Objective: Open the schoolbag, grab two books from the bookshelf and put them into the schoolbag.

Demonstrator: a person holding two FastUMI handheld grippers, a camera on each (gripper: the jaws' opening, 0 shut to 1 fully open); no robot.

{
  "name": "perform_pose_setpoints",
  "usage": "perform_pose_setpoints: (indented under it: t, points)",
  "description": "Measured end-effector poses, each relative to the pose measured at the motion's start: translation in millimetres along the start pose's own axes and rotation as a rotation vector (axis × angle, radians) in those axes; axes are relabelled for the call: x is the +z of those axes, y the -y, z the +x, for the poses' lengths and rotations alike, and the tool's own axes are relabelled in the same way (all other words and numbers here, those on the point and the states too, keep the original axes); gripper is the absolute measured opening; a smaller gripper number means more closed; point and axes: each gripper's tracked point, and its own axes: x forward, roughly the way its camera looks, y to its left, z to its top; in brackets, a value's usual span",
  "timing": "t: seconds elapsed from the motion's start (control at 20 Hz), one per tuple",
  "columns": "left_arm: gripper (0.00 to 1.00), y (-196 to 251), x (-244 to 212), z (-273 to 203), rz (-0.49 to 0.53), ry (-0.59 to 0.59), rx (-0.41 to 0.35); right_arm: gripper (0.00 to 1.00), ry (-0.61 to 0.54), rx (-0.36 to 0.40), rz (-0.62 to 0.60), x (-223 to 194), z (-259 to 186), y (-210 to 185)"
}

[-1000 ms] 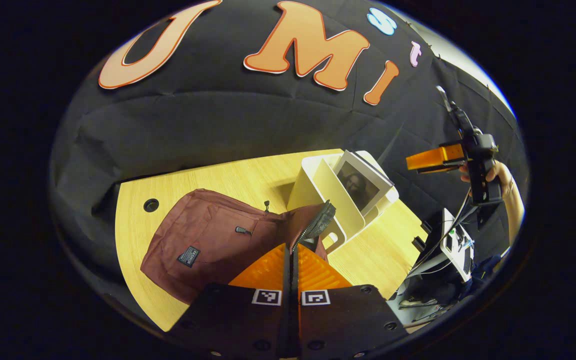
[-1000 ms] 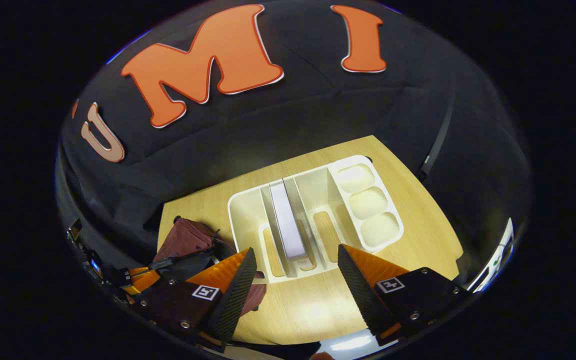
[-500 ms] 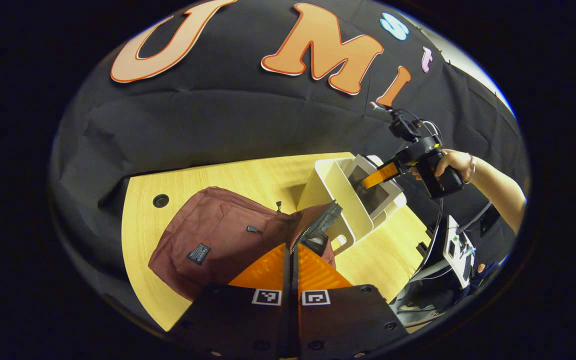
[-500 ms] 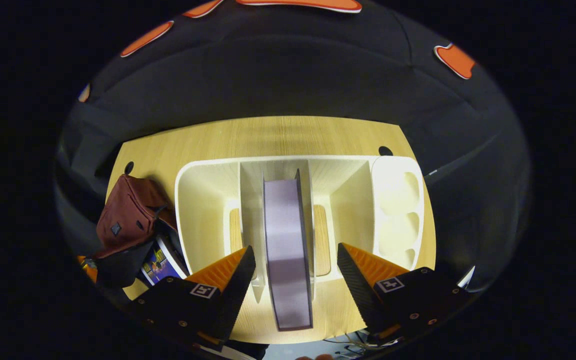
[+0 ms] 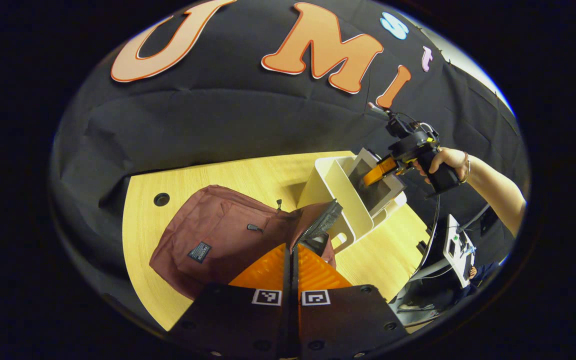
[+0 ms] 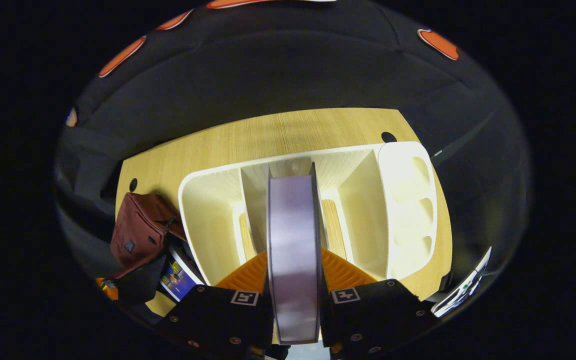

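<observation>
Looking along our right gripper (image 6: 294, 265), we see its two fingers pressed against the two faces of a book (image 6: 294, 250) that stands upright in a middle slot of the white bookshelf (image 6: 208, 220); the book's pale edge faces us and runs straight up between the fingers; in the left gripper view the same gripper (image 5: 379, 172) reaches down into the shelf (image 5: 335, 192) from above, with a hand (image 5: 445, 162) on its grip, and the book (image 5: 385, 192) shows there as a grey slab leaning in the shelf's far side. Beside the shelf, on the wooden table (image 6: 288, 130), lies the maroon schoolbag (image 5: 218, 230); it touches the shelf's near end, and its zipped edge (image 5: 318, 227) is lifted toward us; our left gripper (image 5: 290, 260) has its fingers pressed together, and the lifted flap of the bag sits right at their tips, though we cannot tell whether cloth is caught between them. In the right gripper view the schoolbag (image 6: 140, 235) sits at the shelf's left, and in its open mouth a second book with a colourful cover (image 6: 178, 275) peeks out; on the shelf's other end is a tray part with three rounded hollows (image 6: 410, 205). A round hole (image 5: 161, 199) in the table lies beyond the bag, well apart from the shelf.
</observation>
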Motion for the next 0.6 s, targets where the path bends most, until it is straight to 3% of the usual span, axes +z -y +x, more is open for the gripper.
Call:
perform_pose_setpoints:
  t: [0.15,0.35,0.5,0.6]
  points:
    - [0.01,7,0,-1,0.016,-0.001,-0.020,0.38,0.077,-0.025,-0.024,11,-50,12]
    - [0.01,7,0,2,0.004,-0.007,-0.032,0.38,0.208,0.018,-0.016,14,-146,10]
    - [0.01,5,-2,0,-0.004,-0.014,-0.039,0.37,0.261,0.103,0.010,-13,-200,-1]
    - [0.01,5,-2,-1,0.001,-0.021,-0.036,0.37,0.297,0.199,0.072,-41,-223,-11]
